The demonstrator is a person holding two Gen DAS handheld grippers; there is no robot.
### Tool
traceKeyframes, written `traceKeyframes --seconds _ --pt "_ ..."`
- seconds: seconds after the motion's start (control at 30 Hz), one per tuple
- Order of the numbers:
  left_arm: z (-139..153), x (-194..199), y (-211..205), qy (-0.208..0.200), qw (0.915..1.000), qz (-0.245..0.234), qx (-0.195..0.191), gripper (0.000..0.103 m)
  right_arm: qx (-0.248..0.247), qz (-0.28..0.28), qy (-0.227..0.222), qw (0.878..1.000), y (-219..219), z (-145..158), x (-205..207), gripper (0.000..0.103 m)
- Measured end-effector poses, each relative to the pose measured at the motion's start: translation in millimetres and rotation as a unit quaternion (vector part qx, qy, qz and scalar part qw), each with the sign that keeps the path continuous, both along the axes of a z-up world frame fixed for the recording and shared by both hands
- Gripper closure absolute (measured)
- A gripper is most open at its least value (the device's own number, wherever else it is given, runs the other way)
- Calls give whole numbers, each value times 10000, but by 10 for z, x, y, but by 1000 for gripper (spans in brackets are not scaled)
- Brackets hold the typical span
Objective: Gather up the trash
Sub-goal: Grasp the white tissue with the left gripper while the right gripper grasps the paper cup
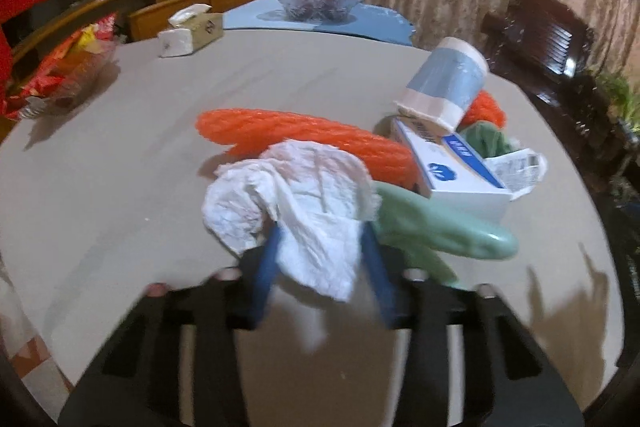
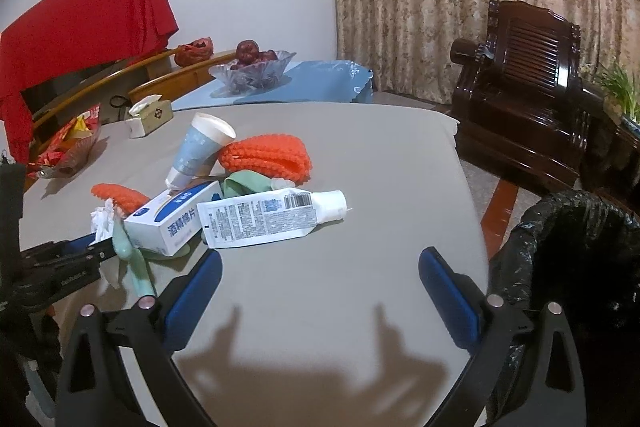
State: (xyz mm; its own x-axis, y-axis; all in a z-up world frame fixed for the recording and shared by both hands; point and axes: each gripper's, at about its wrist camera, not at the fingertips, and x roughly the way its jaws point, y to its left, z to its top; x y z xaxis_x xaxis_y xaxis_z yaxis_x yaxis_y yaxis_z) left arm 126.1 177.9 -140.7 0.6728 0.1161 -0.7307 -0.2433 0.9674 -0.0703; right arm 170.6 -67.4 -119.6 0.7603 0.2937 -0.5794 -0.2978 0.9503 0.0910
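My left gripper (image 1: 320, 231) is shut on a crumpled white tissue (image 1: 296, 195) and holds it just above the grey table (image 1: 120, 155). Behind it lies a trash pile: orange foam netting (image 1: 296, 133), a green balloon-like piece (image 1: 436, 227), a white and blue box (image 1: 452, 167) and a blue paper cup (image 1: 444, 83). The right wrist view shows the same pile with a white tube (image 2: 272, 217), the box (image 2: 172, 219), the cup (image 2: 200, 151) and netting (image 2: 268, 155). My right gripper (image 2: 320, 263) is open and empty over bare table, right of the left gripper (image 2: 92, 247).
A black-lined trash bin (image 2: 572, 251) stands off the table's right edge. A dark wooden armchair (image 2: 528, 99) is beyond it. At the far side are a glass fruit bowl (image 2: 252, 69), a tissue box (image 2: 150, 115) and a snack basket (image 2: 68, 147).
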Motion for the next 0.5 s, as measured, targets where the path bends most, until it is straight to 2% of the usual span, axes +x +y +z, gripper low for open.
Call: traceKeyframes --seconds 0.1,0.17,0.33,0.5 --pt "43 -24 1 -52 10000 -47 2 88 5 24 10 10000 28 4 10 6" --pt "87 -61 13 -119 9999 -37 -69 91 10 45 3 10000 47 14 16 6" --pt "172 -103 46 -235 9997 -25 -69 92 22 99 -17 9999 93 39 26 6" --pt "30 -68 50 -18 9999 0 -150 92 2 156 -10 9999 143 37 24 6"
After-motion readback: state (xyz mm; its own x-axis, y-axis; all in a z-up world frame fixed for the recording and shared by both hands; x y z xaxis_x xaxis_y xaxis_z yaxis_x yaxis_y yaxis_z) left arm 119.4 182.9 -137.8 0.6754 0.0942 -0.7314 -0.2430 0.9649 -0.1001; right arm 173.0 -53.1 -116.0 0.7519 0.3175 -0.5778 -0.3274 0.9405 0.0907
